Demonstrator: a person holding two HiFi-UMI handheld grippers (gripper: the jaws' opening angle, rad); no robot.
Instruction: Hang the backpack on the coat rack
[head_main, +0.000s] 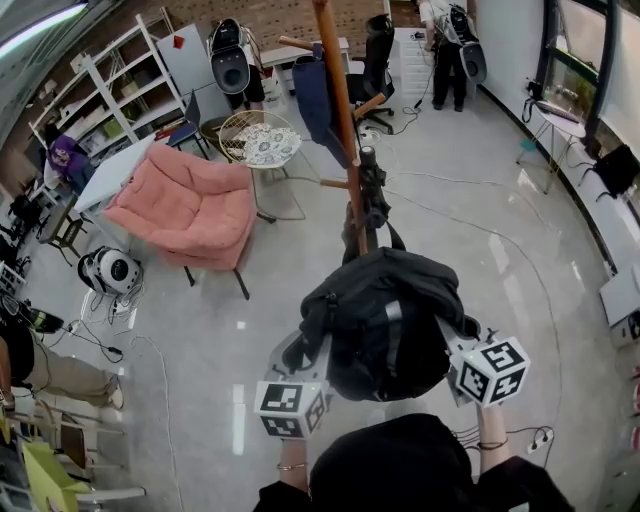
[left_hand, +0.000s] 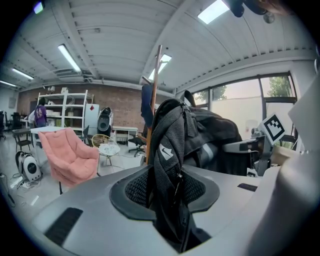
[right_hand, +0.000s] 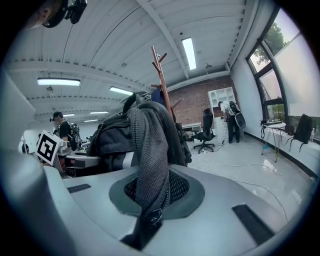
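I hold a black backpack up between both grippers, just in front of the wooden coat rack. A dark blue garment hangs on one of the rack's pegs. My left gripper is at the bag's lower left and my right gripper at its right. In the left gripper view the left gripper is shut on a black mesh shoulder strap. In the right gripper view the right gripper is shut on the other grey mesh strap. The rack's pole rises beyond the bag.
A pink armchair and a round wire side table stand left of the rack. A black office chair and a person are at the back. White shelves line the far left. Cables trail over the floor.
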